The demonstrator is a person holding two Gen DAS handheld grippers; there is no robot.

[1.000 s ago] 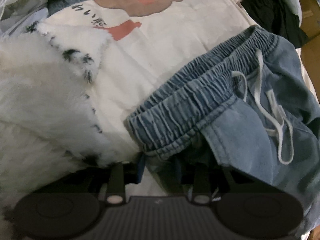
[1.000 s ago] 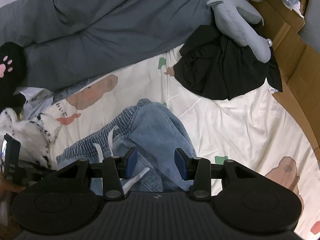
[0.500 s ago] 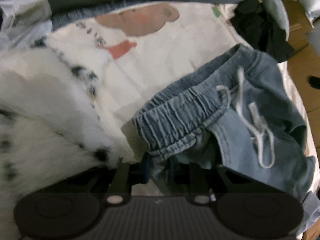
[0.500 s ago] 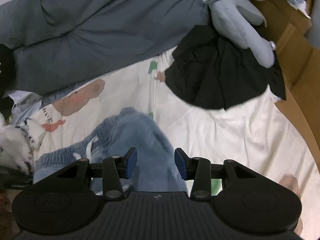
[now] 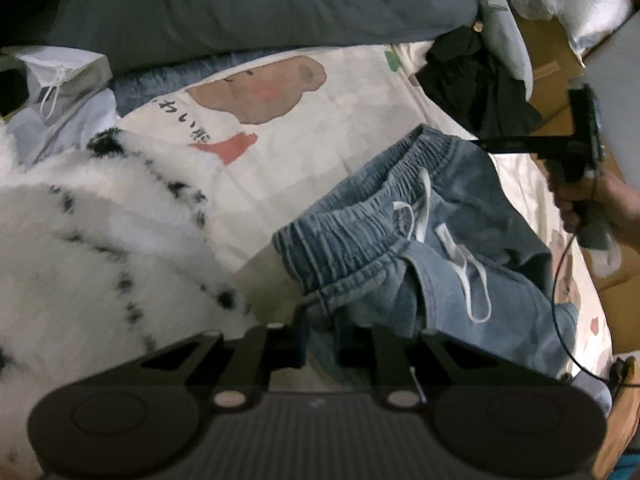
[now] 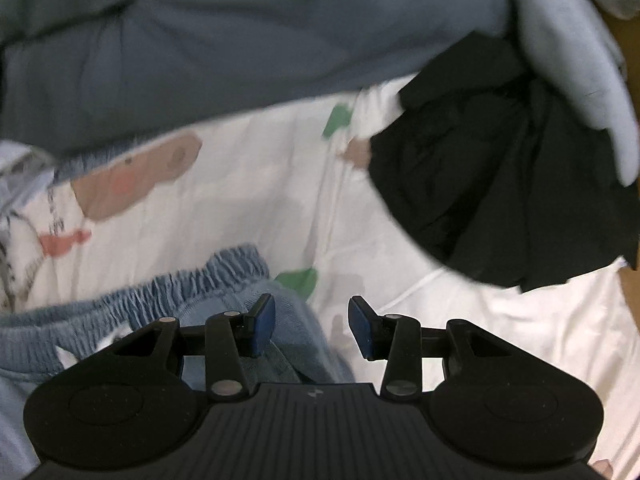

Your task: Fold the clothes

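Left gripper (image 5: 322, 344) pinched on shorts (image 5: 420, 248) waistband corner, likely anchoring it for fold. Right gripper (image 6: 312, 328) spread wide, holding nothing, above shorts' far edge. Shorts rumpled on bedsheet (image 6: 260, 220). Beyond: black garment (image 6: 500, 200), grey duvet (image 6: 200, 40).

Two wrist cameras look down close over a printed bedsheet (image 5: 320, 128).
Each faces forward past its own fingers; both share the denim shorts (image 5: 440, 248) (image 6: 168, 300) and black garment (image 5: 476, 80) (image 6: 500, 184) (right view blurred).
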